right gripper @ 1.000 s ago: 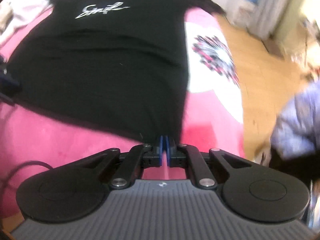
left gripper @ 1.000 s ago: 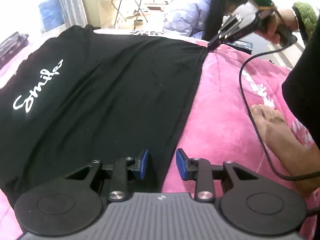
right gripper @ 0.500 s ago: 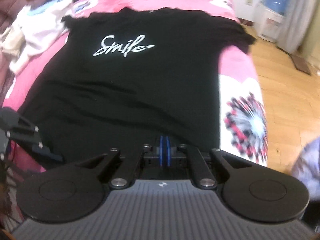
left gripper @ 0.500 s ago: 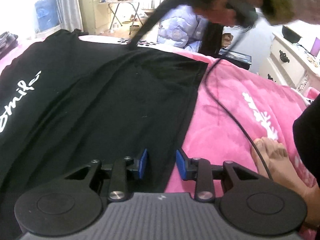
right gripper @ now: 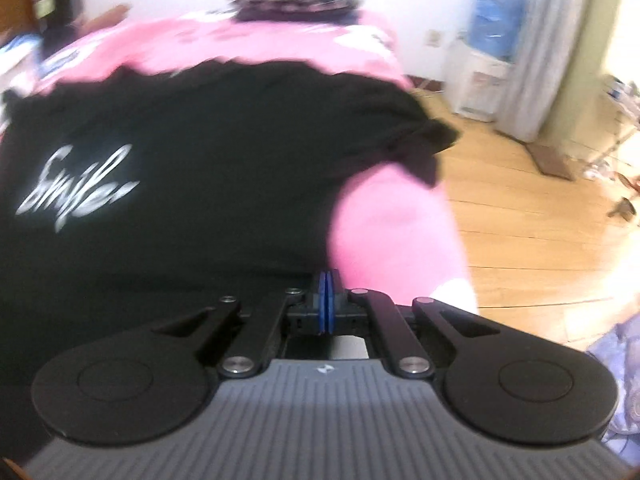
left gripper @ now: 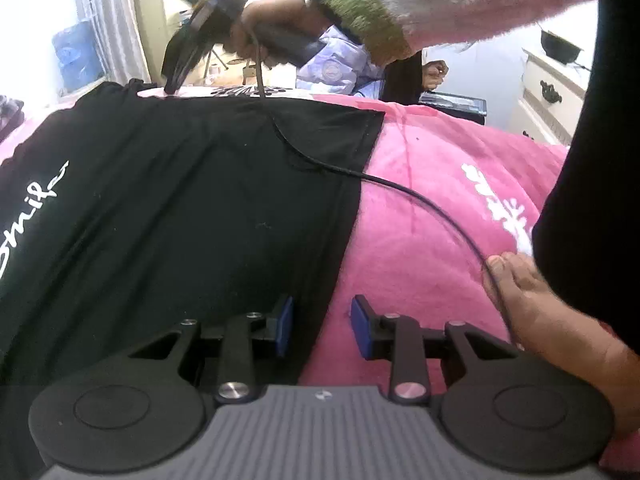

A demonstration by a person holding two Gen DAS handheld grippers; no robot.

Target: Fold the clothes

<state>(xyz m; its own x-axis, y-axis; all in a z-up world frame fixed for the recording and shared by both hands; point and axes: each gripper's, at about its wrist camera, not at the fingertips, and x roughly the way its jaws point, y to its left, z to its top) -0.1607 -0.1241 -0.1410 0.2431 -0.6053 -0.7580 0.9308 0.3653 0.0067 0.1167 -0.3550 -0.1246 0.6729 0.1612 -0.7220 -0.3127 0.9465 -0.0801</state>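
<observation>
Black T-shirt (left gripper: 180,208) lies spread flat on the pink bed (left gripper: 432,208), print side up, white "Smile" lettering (right gripper: 76,184) at 9 o'clock in the right wrist view. Nothing looks folded yet.

Left gripper (left gripper: 322,326): fingers parted, nothing between them, low over the shirt's side edge at 6 o'clock of the left wrist view; the left finger is over black cloth, the right finger over the pink cover.

Right gripper (right gripper: 327,300): fingers clenched, pads together, no cloth visibly pinched. From the left wrist view it is up at 11 o'clock, near the far hem corner, held by a hand in a fuzzy sleeve (left gripper: 440,4); its cable (left gripper: 440,208) trails across the shirt and bed. Right view is blurred.

Handling, my read: thin, light, floppy knit; it won't hold shape, drapes and bunches when lifted, clings a bit to the fleecy cover. Best holds are hem corners, sleeve (right gripper: 424,144) or shoulder seam, pinching both layers at the edge. Drag low to avoid wrinkles. Cable could snag the cloth.
</observation>
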